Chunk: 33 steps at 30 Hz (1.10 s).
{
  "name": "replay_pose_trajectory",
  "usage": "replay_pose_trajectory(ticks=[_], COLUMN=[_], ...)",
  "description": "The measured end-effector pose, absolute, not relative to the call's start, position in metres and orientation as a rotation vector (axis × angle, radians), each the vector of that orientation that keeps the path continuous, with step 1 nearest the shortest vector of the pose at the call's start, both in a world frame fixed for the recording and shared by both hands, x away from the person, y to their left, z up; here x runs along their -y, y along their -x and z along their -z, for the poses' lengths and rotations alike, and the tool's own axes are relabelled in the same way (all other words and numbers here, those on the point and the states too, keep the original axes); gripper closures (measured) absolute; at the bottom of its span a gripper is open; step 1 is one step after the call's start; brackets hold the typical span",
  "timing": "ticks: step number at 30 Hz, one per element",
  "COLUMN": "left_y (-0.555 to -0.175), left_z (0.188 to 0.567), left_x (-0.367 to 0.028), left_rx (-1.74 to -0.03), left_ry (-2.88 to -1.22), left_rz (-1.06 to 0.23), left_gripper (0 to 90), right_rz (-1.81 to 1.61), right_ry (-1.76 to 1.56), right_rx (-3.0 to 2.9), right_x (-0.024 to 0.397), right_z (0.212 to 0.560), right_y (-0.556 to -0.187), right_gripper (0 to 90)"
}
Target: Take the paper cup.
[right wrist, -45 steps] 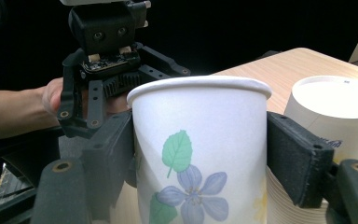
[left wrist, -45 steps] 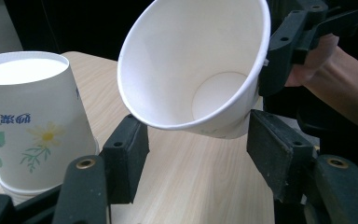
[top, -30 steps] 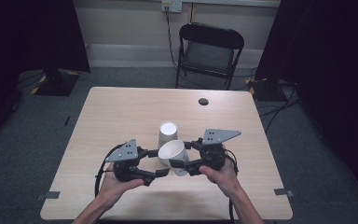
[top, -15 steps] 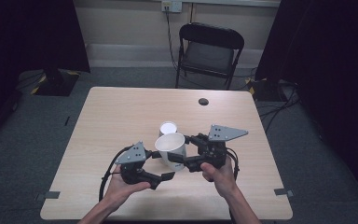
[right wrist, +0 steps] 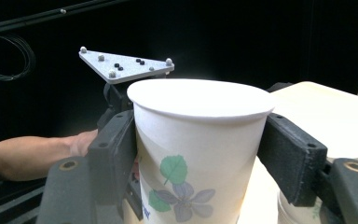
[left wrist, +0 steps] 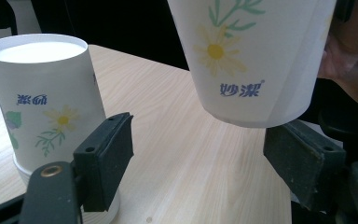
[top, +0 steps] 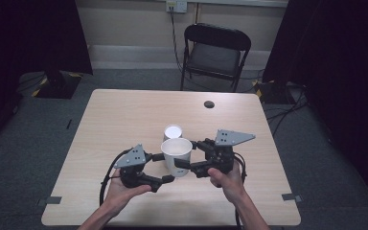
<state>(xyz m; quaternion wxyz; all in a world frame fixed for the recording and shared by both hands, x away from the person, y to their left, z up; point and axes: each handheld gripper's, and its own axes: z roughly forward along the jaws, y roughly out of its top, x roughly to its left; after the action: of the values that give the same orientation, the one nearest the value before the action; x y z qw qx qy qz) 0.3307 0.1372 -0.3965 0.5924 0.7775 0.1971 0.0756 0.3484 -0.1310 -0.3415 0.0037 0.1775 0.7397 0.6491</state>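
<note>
Paper cup (top: 176,154) pinched in right claw (top: 184,165), lifted clear of bench (top: 124,115) near the upside-down cup (top: 172,132) beyond it, left claw (top: 165,167) just opened further, spread and off it, likely a one-hand handover

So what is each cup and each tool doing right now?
Held cup: upright, lifted off the table, mouth up.
Second cup: upside down on the table, untouched.
Right tool: clamped on the held cup.
Left tool: open, jaws have just been closing a little, nothing gripped.
Chair: empty.
</note>
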Motion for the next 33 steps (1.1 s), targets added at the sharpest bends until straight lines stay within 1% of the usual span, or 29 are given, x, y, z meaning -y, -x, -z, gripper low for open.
replay_pose_trajectory(ticks=[13, 23, 33], left_y=[-0.334, -0.337, -0.343], left_z=[0.398, 0.407, 0.414], left_x=[-0.143, -0.154, -0.174], left_rx=[-0.48, -0.545, -0.64], left_ry=[-1.811, -1.821, -1.852], left_rz=[-0.169, -0.184, -0.21], left_gripper=[23.5, 22.2, 16.6], right_rz=[-2.019, -2.0, -1.968], right_ry=[-0.577, -0.61, -0.666], right_rx=[-2.326, -2.31, -2.276], right_x=[0.139, 0.15, 0.167], right_z=[0.346, 0.347, 0.348], right_y=[-0.349, -0.349, -0.349], right_gripper=[31.3, 31.4, 31.4])
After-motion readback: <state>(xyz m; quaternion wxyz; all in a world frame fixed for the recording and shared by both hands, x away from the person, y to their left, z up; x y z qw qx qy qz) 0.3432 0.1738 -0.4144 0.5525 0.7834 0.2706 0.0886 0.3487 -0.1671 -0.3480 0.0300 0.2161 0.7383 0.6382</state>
